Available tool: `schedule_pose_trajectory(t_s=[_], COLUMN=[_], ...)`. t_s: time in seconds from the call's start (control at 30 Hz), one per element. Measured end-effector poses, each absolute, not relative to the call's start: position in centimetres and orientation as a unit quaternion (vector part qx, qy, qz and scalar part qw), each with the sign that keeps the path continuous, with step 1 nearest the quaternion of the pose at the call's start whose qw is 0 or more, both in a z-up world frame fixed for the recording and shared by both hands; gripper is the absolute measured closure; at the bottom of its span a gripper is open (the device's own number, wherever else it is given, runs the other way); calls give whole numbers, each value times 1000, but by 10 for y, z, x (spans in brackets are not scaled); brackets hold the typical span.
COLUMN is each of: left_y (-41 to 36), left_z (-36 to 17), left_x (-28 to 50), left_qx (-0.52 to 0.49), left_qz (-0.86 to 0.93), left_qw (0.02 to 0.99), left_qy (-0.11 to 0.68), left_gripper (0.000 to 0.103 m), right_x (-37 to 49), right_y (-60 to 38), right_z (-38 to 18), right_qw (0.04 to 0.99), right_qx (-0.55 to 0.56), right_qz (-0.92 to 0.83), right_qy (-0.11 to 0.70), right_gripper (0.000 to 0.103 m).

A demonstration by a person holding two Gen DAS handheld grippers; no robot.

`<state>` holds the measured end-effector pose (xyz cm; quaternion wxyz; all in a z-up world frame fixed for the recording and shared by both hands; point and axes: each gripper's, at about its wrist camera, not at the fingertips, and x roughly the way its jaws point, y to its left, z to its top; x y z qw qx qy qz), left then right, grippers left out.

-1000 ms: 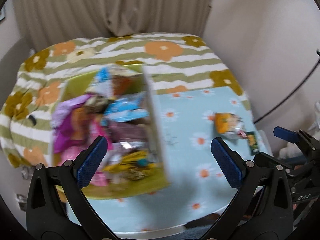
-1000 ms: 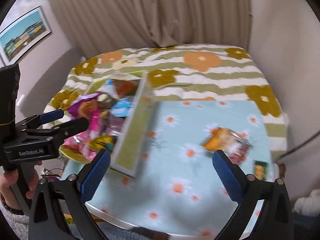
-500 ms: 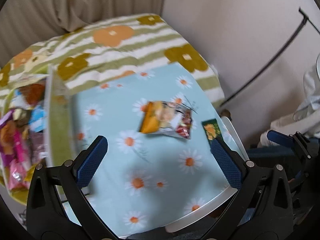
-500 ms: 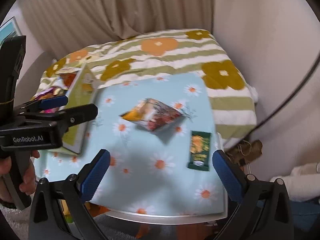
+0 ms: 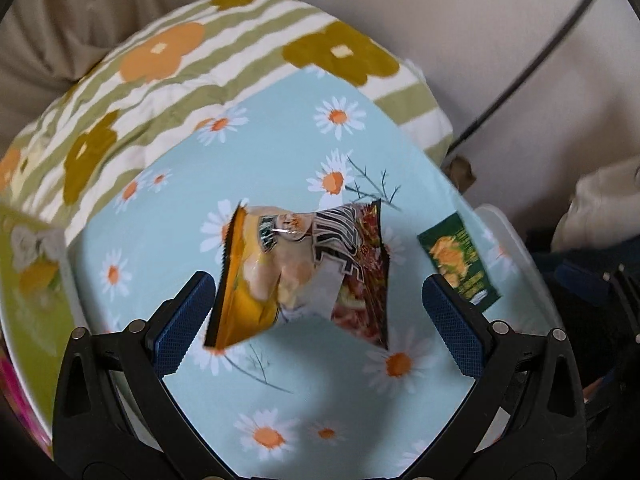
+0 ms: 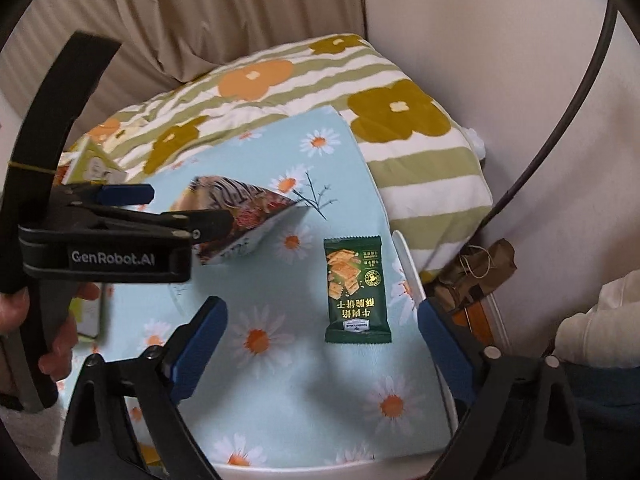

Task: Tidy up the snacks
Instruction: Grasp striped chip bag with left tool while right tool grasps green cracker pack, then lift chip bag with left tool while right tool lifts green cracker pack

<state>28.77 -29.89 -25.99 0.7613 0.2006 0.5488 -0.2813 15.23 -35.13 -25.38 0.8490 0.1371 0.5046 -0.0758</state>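
An orange and red chip bag (image 5: pixel 304 272) lies on the daisy-print table (image 5: pixel 280 400); it also shows in the right wrist view (image 6: pixel 244 212). My left gripper (image 5: pixel 316 320) is open, its jaws wide on either side of the bag's near end, just above it. A small dark green cracker packet (image 6: pixel 354 288) lies flat near the table's right edge, also in the left wrist view (image 5: pixel 460 260). My right gripper (image 6: pixel 322 348) is open and empty, hovering just in front of the green packet.
A green box (image 5: pixel 28 280) holding snacks stands at the table's left side. A striped flowered quilt (image 6: pixel 360 92) lies behind the table. A curved black pole (image 6: pixel 560 120) and a wall stand to the right. The table's white rim (image 6: pixel 408 264) is close on the right.
Both grippers swung right, away from the green box. The left one closed in on the chip bag; the right one closed in on the green packet. Both stayed open.
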Motion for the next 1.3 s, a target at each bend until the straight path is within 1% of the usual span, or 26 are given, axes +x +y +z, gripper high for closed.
schedule_pose_trajectory(t_s=[0.13,0.2,0.3,0.37,0.43,0.47,0.53,0.6,0.67,0.8,1.03,1.17,1.2,1.23,1.3], left_y=[-313,-317,-320,-322,-322,-321,-319,-317,-313,-307,-292,-286,-283,-282,-279], left_z=[-281,-288,-299,-306,-312,-314,-319,-321,-319,-318,-317,-317,-317,-317,-318], left_x=[287,290,297,301,305,307,310,311,313,314,313,312,312,311,310], left_qx=[270,290,311,323,329,328,333,333,326,321,300,288,284,280,277], left_qz=[-287,-288,-287,-289,-291,-293,-292,-295,-304,-307,-298,-292,-291,-289,-286], left_qw=[745,739,735,731,728,727,723,722,721,721,721,725,726,727,729], left_qy=[538,535,530,527,526,527,530,530,530,532,548,553,555,555,557], left_gripper=[1,1,1,1,5,13,16,19,23,27,28,28,28,28,28], right_x=[160,164,169,170,172,172,172,172,173,178,185,188,188,188,187], right_y=[-347,-346,-344,-345,-345,-345,-346,-349,-350,-357,-356,-356,-355,-355,-356], right_z=[-270,-279,-290,-295,-299,-301,-305,-308,-310,-316,-321,-323,-323,-323,-323], right_qw=[845,842,838,838,837,836,835,834,833,826,824,826,827,828,830], right_qx=[139,140,133,134,136,136,137,142,144,143,125,106,97,96,99], right_qz=[-84,-85,-95,-101,-108,-112,-119,-128,-134,-142,-137,-138,-139,-133,-129], right_qy=[510,514,520,519,519,519,519,518,518,526,535,536,536,535,533], right_gripper=[16,21,25,26,26,26,27,31,34,35,37,50,58,62,63])
